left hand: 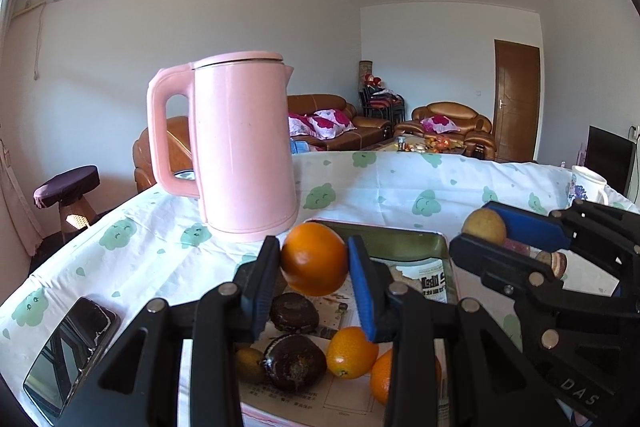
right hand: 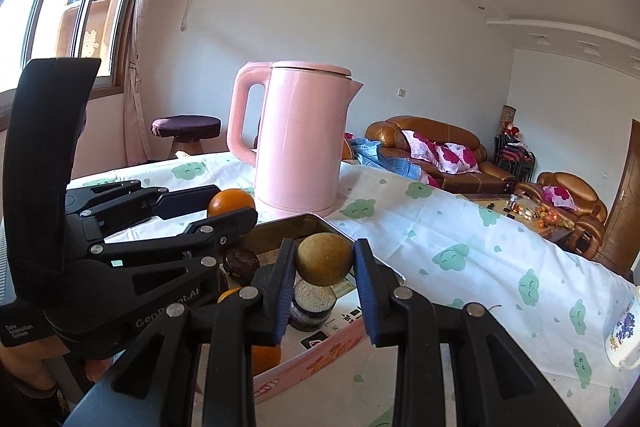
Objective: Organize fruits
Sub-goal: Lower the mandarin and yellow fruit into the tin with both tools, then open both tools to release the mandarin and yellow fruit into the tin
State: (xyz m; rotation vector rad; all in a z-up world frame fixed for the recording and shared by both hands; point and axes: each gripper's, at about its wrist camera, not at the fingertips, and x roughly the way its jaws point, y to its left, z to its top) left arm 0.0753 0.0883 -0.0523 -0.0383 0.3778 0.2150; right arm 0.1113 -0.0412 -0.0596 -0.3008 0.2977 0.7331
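My left gripper (left hand: 314, 257) is shut on an orange (left hand: 314, 259) and holds it above a pink-rimmed tin tray (left hand: 444, 251). My right gripper (right hand: 325, 259) is shut on a tan-yellow round fruit (right hand: 325, 259), also above the tray (right hand: 320, 359). In the left wrist view the right gripper (left hand: 476, 223) shows at the right with that fruit (left hand: 484, 225). In the right wrist view the left gripper (right hand: 228, 205) shows at the left with its orange (right hand: 230, 201). In the tray lie two dark brown fruits (left hand: 294, 311), a small orange (left hand: 352, 351), another orange (left hand: 380, 375) and a kiwi (left hand: 248, 365).
A pink kettle (left hand: 244, 147) stands on the cloth-covered table (left hand: 400, 183) just behind the tray. A phone (left hand: 68, 355) lies at the table's left front. A white mug (right hand: 624, 335) stands at the right. Sofas and a coffee table are beyond.
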